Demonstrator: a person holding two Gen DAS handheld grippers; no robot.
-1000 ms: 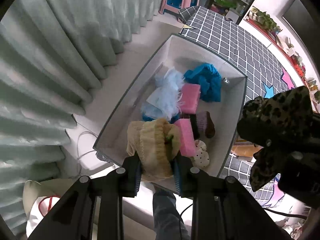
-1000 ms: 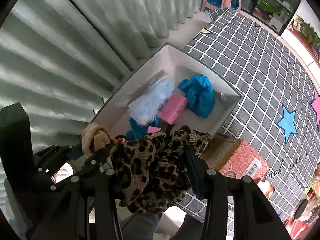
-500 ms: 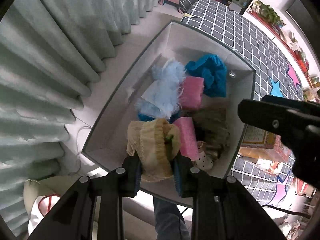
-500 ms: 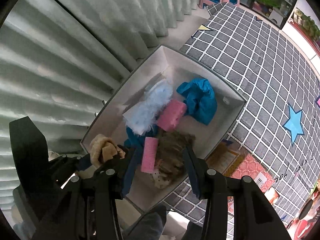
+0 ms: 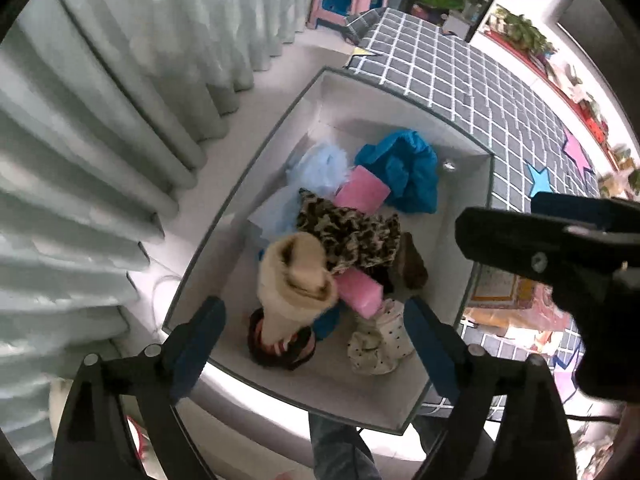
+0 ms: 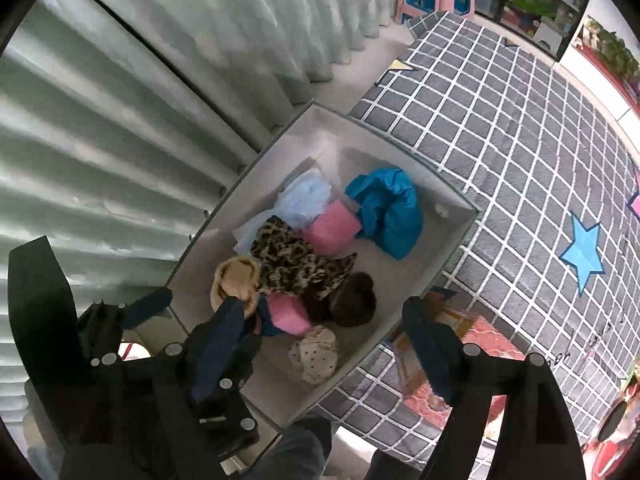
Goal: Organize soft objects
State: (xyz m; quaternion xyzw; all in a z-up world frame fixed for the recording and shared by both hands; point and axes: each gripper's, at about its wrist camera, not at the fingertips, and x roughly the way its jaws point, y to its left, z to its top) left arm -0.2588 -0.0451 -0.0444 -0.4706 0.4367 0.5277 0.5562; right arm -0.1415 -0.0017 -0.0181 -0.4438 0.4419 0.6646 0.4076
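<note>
Left wrist view, going left to right: pale curtain, then the left gripper with fingers spread wide and gripping nothing — over the grey bin. Inside lie a beige knit piece, leopard-print cloth, pink pads and blue fabric. The right gripper is likewise spread and unloaded.

Heaped inside the grey open bin: leopard-print cloth draped on top mid-pile, beige knit hat beside it and blurred, two pink blocks, crumpled blue cloth toward the far end, pale blue fluff, polka-dot cream piece at the near end.
</note>
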